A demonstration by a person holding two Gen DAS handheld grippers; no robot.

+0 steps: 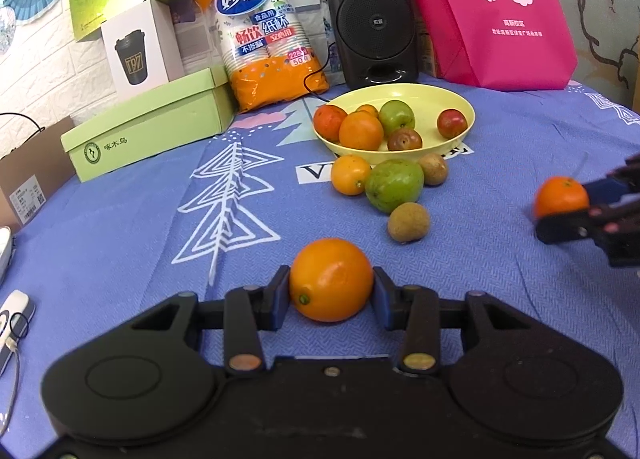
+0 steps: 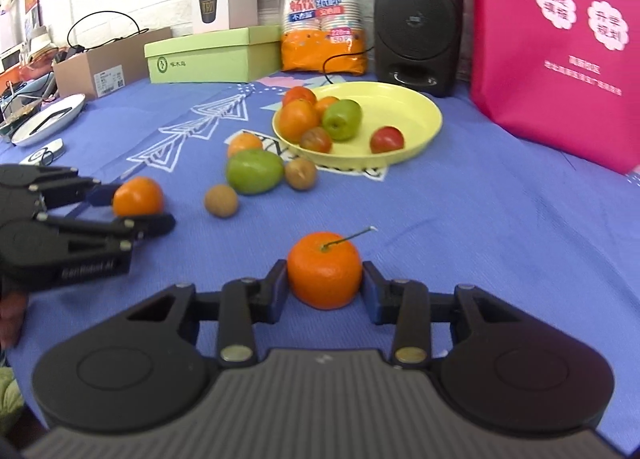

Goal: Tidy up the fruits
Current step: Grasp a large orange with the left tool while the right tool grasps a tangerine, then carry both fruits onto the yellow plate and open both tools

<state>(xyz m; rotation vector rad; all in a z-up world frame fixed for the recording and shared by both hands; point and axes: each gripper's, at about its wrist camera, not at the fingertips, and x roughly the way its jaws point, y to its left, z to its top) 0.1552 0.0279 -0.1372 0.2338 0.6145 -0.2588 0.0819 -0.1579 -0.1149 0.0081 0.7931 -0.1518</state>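
Observation:
My left gripper (image 1: 331,293) is shut on a smooth orange (image 1: 331,283) low over the blue cloth; the right wrist view shows this gripper (image 2: 138,209) and its orange (image 2: 138,195) at the left. My right gripper (image 2: 324,281) is shut on a tangerine with a thin stem (image 2: 324,273), seen at the right edge of the left wrist view as the tangerine (image 1: 561,195). A yellow plate (image 1: 452,99) holds several fruits. In front of it lie a green fruit (image 1: 394,183), an orange (image 1: 350,174) and two small brown fruits (image 1: 409,221).
Behind the plate stand a black speaker (image 1: 370,19), a pink bag (image 1: 500,11), an orange pack of paper cups (image 1: 264,31) and a green box (image 1: 152,127). A white dish (image 2: 48,119) and a cardboard box (image 2: 104,63) sit at the far left.

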